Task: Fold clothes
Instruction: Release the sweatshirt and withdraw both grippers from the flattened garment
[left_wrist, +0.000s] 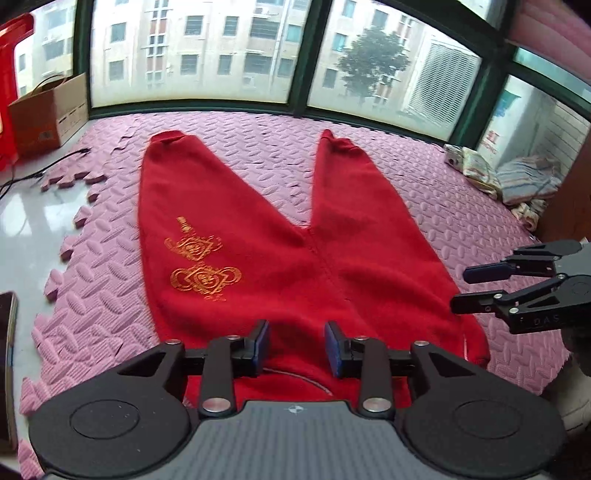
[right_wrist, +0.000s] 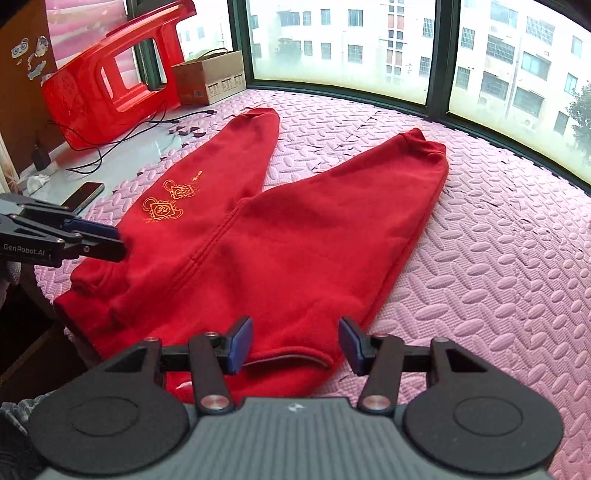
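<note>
Red trousers (left_wrist: 280, 266) (right_wrist: 280, 236) lie flat on the pink foam mat (left_wrist: 424, 192) (right_wrist: 498, 258), their legs spread in a V toward the window. A gold motif (left_wrist: 201, 266) (right_wrist: 168, 201) marks one leg. My left gripper (left_wrist: 297, 343) hovers open over the waistband, with no cloth pinched between its blue pads; it shows from the side (right_wrist: 118, 242) at the trousers' hip edge. My right gripper (right_wrist: 295, 341) stands open above the other end of the waistband, pads apart and free of the cloth. It also enters the left wrist view (left_wrist: 461, 290) beside the trousers.
A cardboard box (left_wrist: 48, 110) (right_wrist: 210, 77) and a tipped red plastic stool (right_wrist: 114, 77) stand near the window. Cables (right_wrist: 122, 136) and a phone (right_wrist: 83, 195) lie on the bare floor. Folded cloths (left_wrist: 513, 177) are piled at the mat's far right.
</note>
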